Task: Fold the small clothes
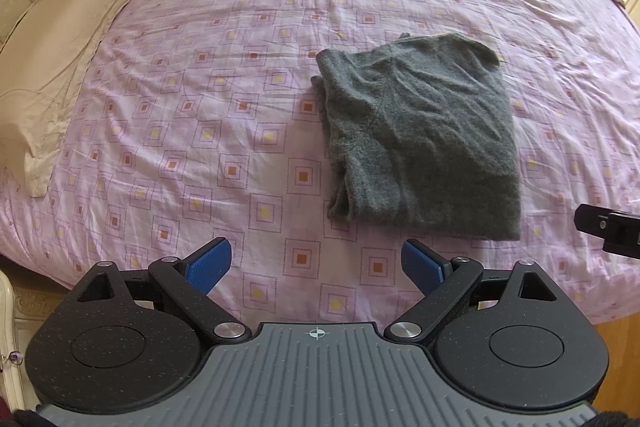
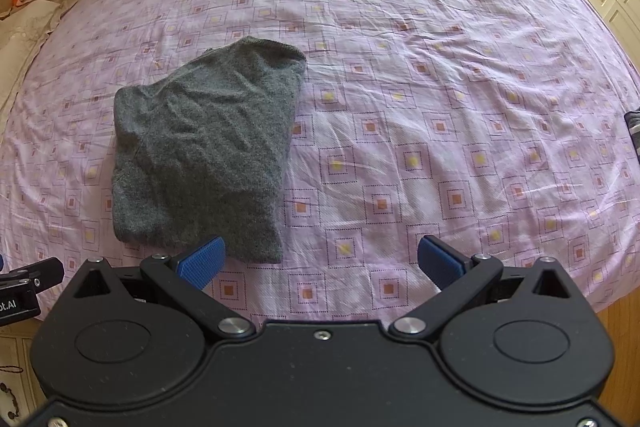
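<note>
Nearest, the left gripper point(image 1: 316, 265) hangs over the near edge of the bed, its blue ribbed pads point(image 1: 210, 263) spread wide and holding nothing. The right gripper point(image 2: 322, 261) beside it is likewise wide apart and empty. Just beyond both lies the folded dark grey knitted garment point(image 1: 420, 139), flat on the pink square-patterned bedsheet point(image 1: 240, 67), nearer the near edge. Farther off, a beige pillow point(image 1: 68, 59) lies at the left edge.

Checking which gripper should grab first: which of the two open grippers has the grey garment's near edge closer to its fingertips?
The right gripper: its left fingertip overlaps the grey garment. The left gripper shows bedsheet between.
</note>
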`<state>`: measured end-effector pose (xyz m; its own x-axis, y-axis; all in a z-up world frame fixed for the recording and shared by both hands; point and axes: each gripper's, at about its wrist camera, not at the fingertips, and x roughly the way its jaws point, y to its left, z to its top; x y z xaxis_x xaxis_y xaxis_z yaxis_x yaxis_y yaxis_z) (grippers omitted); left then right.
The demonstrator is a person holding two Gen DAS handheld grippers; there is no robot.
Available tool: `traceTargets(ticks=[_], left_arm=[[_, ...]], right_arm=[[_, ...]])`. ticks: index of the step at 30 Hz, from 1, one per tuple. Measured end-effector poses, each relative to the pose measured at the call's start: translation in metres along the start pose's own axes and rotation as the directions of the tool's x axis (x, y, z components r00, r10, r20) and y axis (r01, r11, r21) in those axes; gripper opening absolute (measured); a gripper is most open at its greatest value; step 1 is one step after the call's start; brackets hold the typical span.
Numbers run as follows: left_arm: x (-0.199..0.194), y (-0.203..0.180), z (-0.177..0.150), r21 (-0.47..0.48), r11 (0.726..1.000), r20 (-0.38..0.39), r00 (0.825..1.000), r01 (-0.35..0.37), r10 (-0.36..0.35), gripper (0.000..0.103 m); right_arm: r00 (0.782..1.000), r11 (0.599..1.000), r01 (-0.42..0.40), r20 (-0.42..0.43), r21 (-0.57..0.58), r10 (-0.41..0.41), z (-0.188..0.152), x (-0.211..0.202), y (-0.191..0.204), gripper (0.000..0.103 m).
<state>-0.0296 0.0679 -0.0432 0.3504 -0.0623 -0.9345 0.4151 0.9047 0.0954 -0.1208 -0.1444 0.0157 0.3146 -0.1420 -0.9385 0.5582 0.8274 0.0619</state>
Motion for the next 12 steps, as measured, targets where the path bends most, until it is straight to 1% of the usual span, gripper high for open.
traceTargets(ticks=[4, 12], left_arm=[[0.0002, 0.0020, 0.0006, -0.015, 1.000, -0.005, 1.000, -0.003, 0.003, 0.092], [-0.0014, 0.0011, 0.0022, -0.013, 1.000, 0.004, 1.000, -0.005, 0.005, 0.092]], right_arm=[[1.000, 1.000, -0.003, -0.004, -0.006, 0.003, 0.0020, 0.0011, 0.0005, 0.102], [1.000, 1.000, -0.013, -0.006, -0.011, 0.013, 0.0044, 0.0027, 0.0017, 0.102]])
